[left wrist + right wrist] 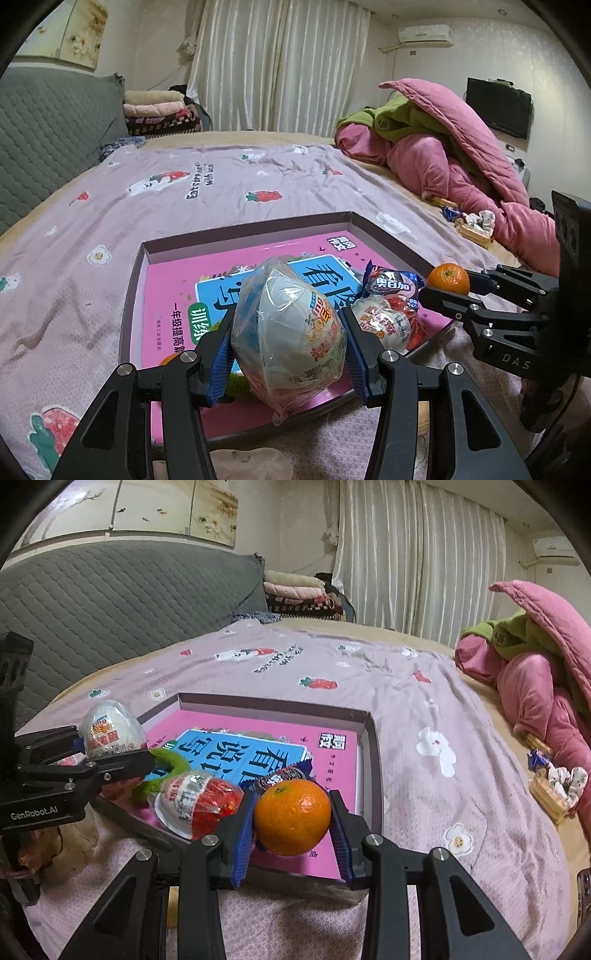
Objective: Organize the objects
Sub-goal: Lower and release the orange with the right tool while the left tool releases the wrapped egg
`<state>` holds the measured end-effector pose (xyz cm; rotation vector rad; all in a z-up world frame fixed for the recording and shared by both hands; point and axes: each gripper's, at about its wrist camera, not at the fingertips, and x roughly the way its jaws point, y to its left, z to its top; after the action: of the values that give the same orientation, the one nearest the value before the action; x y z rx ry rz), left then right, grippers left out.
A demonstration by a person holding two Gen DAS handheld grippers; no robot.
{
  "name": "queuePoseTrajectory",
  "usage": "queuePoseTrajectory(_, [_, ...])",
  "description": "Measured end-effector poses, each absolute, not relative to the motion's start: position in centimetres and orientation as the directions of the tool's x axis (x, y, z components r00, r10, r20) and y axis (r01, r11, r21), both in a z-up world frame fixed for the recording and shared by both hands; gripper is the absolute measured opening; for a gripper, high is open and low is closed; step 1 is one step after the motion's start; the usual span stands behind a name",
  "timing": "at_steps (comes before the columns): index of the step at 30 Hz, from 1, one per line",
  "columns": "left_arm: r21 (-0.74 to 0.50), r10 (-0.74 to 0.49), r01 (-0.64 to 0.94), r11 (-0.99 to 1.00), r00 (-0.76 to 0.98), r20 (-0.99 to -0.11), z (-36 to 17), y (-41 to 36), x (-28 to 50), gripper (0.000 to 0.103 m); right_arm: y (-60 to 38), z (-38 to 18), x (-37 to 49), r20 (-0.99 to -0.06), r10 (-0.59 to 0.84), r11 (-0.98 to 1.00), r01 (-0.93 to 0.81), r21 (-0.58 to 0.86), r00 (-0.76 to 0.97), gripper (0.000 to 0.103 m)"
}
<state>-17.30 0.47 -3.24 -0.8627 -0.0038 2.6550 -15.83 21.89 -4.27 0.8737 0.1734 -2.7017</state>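
Two things are in hand at once: the left claw (290,332) is clamped on a wrapped toy egg (288,328), and the right claw (291,818) is closed on an orange (293,816). Both hang just above the near edge of a shallow box lid (373,760) lying on the bed, with a pink book (332,760) flat inside it. The egg's long axis runs away from the left claw, pointed end far, so the pads press its broad sides. The orange sits squarely between the right claw's blue pads, over the lid's near right corner. Already in the lid are a second, red-and-white egg (199,803), a dark snack packet (391,286) just beyond it, and a green fuzzy loop (166,766) at the near left. My judgement is that both loads go down into the lid next; the right claw has open pink book ahead and to its right, while the left claw has bare room on the lid's far left. The two claws stand near each other, so the red-and-white egg between them is the thing to avoid. Beyond the lid the flowered bedsheet (221,184) is open; a pink quilt (461,147) is heaped at the far right.
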Motion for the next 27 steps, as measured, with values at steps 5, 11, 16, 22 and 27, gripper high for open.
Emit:
queuePoseTrajectory(5, [-0.104,0.323,-0.325,-0.94,-0.747,-0.581,-3.7,0.5,-17.5,0.054,22.1,-4.6,-16.1,-0.6,-0.239,-0.952,0.307,-0.011,-0.763,0.038])
queuePoseTrajectory(11, [-0.089,0.313,-0.327,-0.941,-0.74,-0.595,-4.3,0.9,-17.6,0.054,22.1,-4.9,-16.2,-0.608,-0.239,-0.952,0.305,-0.006,-0.757,0.038])
queuePoseTrajectory(16, [-0.091,0.309,-0.321,-0.943,-0.738,-0.6,-4.4,0.8,-17.8,0.054,21.9,-5.1,-16.2,-0.616,-0.239,-0.951,0.308,-0.007,-0.75,0.038])
queuePoseTrajectory(22, [-0.075,0.298,-0.319,-0.945,-0.742,-0.6,-4.6,1.0,-17.9,0.054,21.7,-5.4,-16.4,-0.626,-0.236,-0.95,0.312,-0.012,-0.743,0.038])
queuePoseTrajectory(27, [-0.056,0.272,-0.302,-0.952,-0.741,-0.614,-5.0,1.0,-18.1,0.054,21.7,-5.6,-16.4,-0.629,-0.235,-0.951,0.31,-0.01,-0.741,0.038])
